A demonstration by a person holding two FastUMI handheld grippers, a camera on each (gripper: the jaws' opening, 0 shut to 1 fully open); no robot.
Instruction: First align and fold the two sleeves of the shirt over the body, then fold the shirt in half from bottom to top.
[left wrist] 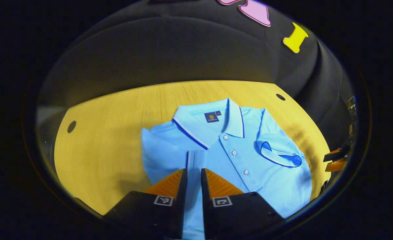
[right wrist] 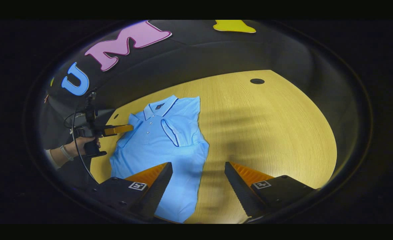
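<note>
Left gripper view: left tool low over shirt, fingers narrow, grip unclear | right tool wide above surface | hand level.

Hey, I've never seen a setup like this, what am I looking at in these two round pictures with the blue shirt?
A person holds a two-finger gripper in each hand, and a camera rides on each, looking along its fingers. In the left gripper view, the left gripper has its fingers nearly together, with a strip of the light blue polo shirt showing in the narrow gap; a firm pinch is not certain. In the right gripper view, the right gripper hangs open over the shirt's edge and holds nothing. That view also shows the hand holding the left gripper. The shirt lies on a pale wooden table, one sleeve folded over its body.
</note>
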